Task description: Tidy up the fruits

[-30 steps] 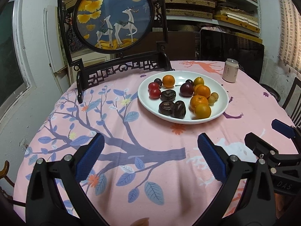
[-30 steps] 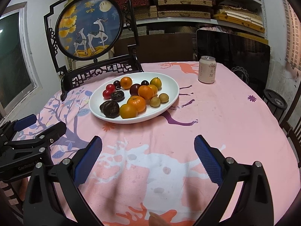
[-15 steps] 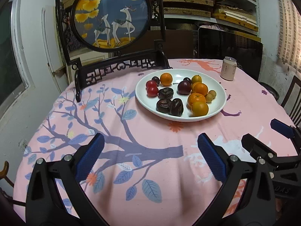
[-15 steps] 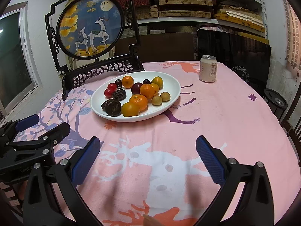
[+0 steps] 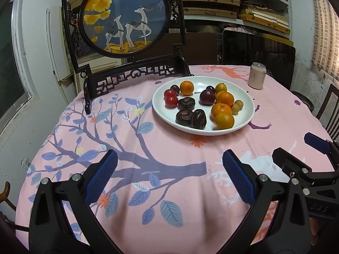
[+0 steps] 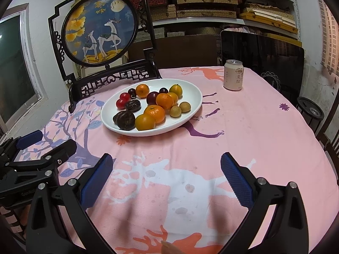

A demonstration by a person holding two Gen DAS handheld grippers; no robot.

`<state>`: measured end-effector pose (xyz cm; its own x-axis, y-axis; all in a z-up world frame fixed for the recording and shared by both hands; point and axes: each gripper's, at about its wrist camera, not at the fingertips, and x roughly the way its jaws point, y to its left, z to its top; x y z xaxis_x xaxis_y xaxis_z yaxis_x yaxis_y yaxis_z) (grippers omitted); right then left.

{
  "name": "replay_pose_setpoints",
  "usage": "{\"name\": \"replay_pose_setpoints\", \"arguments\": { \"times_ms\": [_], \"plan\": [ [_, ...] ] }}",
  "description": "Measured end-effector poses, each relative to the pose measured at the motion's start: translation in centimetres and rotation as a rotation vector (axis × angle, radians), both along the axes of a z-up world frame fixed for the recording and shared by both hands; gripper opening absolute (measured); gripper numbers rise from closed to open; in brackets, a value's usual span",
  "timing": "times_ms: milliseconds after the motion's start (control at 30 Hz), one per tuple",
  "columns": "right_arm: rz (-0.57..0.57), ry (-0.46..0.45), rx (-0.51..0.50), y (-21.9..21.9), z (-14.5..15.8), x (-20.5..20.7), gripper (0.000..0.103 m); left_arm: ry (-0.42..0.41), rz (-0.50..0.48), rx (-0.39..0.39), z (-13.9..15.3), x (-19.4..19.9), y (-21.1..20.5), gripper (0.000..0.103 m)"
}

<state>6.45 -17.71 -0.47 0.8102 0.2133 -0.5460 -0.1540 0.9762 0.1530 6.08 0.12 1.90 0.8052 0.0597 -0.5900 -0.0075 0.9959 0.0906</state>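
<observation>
Tools first: the left tool point(image 5: 169, 176) hangs low over the near part of the desk point(image 5: 148, 148), its blue-padded fingers point(image 5: 101, 176) spread wide with nothing between them, only the pink cloth with the purple tree print beneath. The right tool point(image 6: 167, 176) is held the same way beside it, jaws wide apart and empty, above the white deer shape on the cloth; each tool shows at the edge of the other's view. Farther out, well apart from both, a white plate point(image 5: 243, 103) sits near the middle of the desk and carries all the fruit: two red cherry tomatoes point(image 5: 170, 97) at its left, three dark wrinkled fruits point(image 5: 191, 114) toward the front, a purple plum point(image 5: 207, 97) in the centre, several oranges point(image 5: 221, 110) on the right, two small tan round fruits point(image 6: 180, 109) at the right edge, and one orange point(image 5: 186, 87) with two small dark fruits at the back. Beyond the plate to the right stands a pale drink can point(image 6: 233, 75), upright. Behind the plate at the left rises a dark carved stand holding a round deer picture point(image 6: 98, 29). Shelves of flat boxes point(image 6: 206, 0) line the wall behind.
</observation>
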Motion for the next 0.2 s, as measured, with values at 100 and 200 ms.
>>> {"name": "replay_pose_setpoints", "arguments": {
  "times_ms": [100, 200],
  "plan": [
    [-0.001, -0.002, -0.001, -0.09, 0.05, 0.03, 0.102, 0.004, -0.004, -0.001, -0.04, 0.06, -0.02, 0.101],
    [-0.003, -0.001, 0.003, -0.18, 0.06, 0.07, 0.102, -0.002, -0.002, 0.0, 0.02, 0.06, 0.01, 0.101]
  ]
}}
